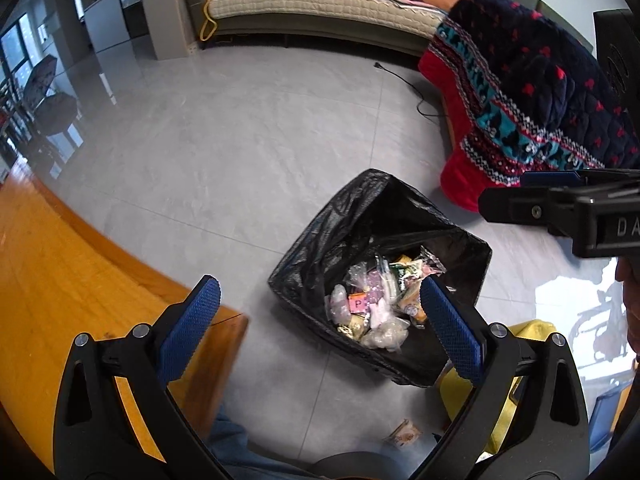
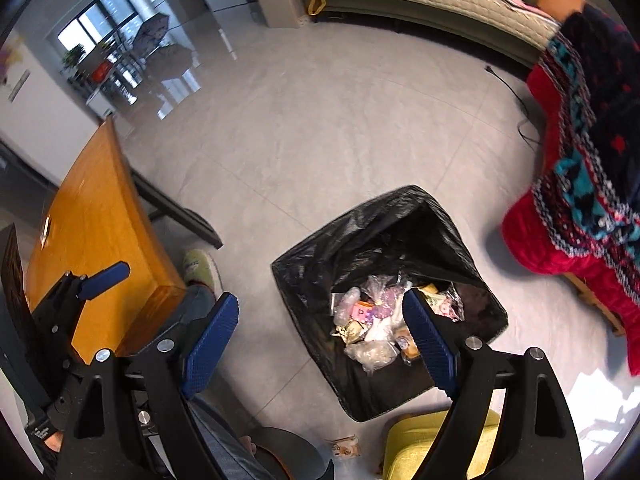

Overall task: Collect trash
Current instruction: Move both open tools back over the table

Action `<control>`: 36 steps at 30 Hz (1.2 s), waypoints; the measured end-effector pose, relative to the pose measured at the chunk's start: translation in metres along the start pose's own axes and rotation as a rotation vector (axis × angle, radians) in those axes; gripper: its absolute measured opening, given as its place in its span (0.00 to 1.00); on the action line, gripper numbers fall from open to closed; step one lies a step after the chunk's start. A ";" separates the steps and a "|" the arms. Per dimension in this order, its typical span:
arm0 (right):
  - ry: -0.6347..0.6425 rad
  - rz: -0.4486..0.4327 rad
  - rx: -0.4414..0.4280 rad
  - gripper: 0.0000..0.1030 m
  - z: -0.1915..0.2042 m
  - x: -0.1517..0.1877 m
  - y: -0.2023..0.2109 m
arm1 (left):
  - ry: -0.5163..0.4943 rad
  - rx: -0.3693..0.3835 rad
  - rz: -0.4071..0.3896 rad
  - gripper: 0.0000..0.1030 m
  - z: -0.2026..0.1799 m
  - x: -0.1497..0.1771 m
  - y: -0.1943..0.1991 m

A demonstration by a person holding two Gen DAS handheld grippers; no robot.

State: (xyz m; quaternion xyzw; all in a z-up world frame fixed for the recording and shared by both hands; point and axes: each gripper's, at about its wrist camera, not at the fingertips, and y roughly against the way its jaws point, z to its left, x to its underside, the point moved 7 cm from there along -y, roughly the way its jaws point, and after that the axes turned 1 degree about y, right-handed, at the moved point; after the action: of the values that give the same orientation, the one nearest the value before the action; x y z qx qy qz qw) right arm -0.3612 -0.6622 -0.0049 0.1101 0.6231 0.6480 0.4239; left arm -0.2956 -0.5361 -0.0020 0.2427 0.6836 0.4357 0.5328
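Nearest, on the grey floor by the person's leg, lies a small brown wrapper [image 1: 403,436], still outside the bin and just beside a yellow cushion [image 2: 420,440]. It looks like the next piece to collect. To pick it up well, one gripper should drop almost straight down with its blue pads on either side of the wrapper's short edges, close gently so the thin packet buckles up into the pads rather than sliding away, then lift clear before swinging over the bin.

The left gripper [image 1: 320,324] hangs steeply downward with its jaws spread wide and nothing between them. The right gripper [image 2: 320,340] points down likewise, jaws wide apart and empty. In the right wrist view the left one shows at the left edge, over the corner of the wooden table [image 2: 96,200].

Just beyond the fingertips stands the trash bin [image 1: 304,280], lined with a black bag [image 2: 360,224], holding plastic bags, packets and a pink slip [image 1: 357,303]. Farther right a patterned blanket [image 1: 520,92] hangs; a sofa [image 1: 320,4] runs along the far wall
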 end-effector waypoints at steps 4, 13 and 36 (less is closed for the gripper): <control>0.100 0.006 -0.011 0.82 0.046 -0.003 -0.004 | 0.058 -0.023 -0.017 0.94 0.033 0.010 0.013; 0.306 0.047 -0.076 0.82 0.161 -0.008 -0.024 | 0.221 -0.085 -0.038 0.94 0.120 0.044 0.039; 0.755 0.172 -0.297 0.82 0.493 0.007 -0.106 | 0.782 -0.407 -0.047 0.94 0.405 0.221 0.154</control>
State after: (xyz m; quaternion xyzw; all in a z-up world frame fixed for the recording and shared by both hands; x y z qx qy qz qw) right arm 0.0088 -0.3197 -0.0050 -0.1459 0.6231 0.7588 0.1213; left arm -0.0044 -0.1462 -0.0055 -0.0658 0.7392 0.6086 0.2809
